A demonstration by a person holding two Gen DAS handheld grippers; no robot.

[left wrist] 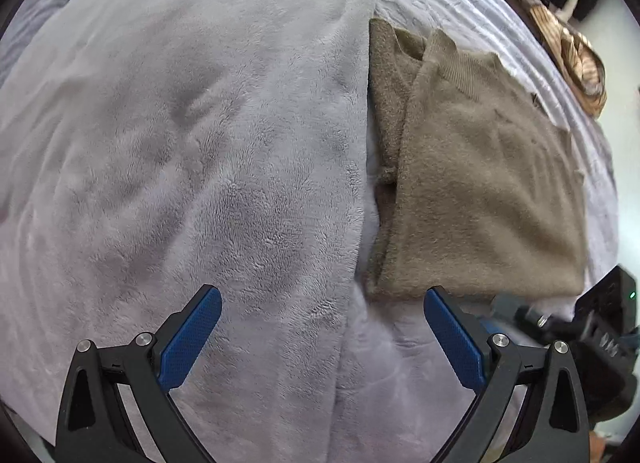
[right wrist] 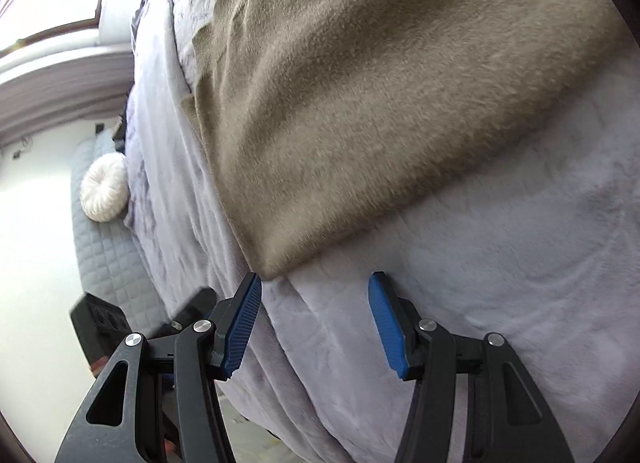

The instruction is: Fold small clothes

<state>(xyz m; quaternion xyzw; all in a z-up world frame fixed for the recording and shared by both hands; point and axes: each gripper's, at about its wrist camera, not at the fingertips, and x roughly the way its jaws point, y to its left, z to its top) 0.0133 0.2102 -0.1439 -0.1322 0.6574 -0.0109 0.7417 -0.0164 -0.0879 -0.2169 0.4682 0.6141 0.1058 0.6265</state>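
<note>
brown knit sweater [left wrist: 480,183] lies partly folded near the bed [left wrist: 180,143] edge, more folds likely left; left gripper [left wrist: 322,305] and right gripper [right wrist: 316,289] both open, empty.

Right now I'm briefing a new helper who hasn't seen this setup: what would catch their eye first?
The brown sweater, partly folded, lies on the pale grey blanket covering the bed. The left gripper hangs open over bare blanket beside it, and the right gripper is open just short of the sweater's near corner. A round white cushion sits beyond the bed.
</note>
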